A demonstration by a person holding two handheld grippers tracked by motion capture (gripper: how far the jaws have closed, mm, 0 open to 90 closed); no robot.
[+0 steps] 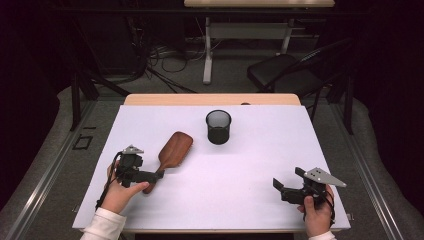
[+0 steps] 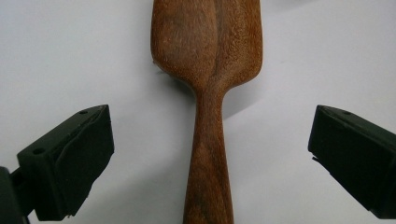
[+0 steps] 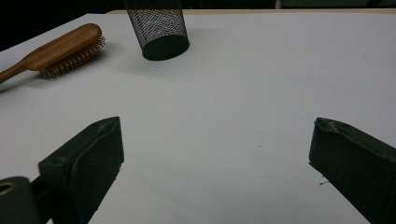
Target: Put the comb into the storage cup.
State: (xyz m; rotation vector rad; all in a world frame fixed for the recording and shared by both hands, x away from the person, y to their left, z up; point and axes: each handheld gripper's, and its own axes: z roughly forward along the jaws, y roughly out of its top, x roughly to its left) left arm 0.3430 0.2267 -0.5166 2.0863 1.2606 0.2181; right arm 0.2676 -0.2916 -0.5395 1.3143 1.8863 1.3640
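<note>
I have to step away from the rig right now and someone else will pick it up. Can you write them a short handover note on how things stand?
Left gripper: open, jaws on either side of the wooden hairbrush handle, not yet closed on it.
Right gripper: open, holding nothing, low over the white table cover near its front right corner.
Hairbrush: lies bristles down on the left part of the cover, handle toward the left gripper.
Black mesh cup: stands upright near the back middle, apart from the brush.
Done: left gripper lined up on the handle.
Left: close on the handle and lift; the brush probably goes to the cup.
</note>
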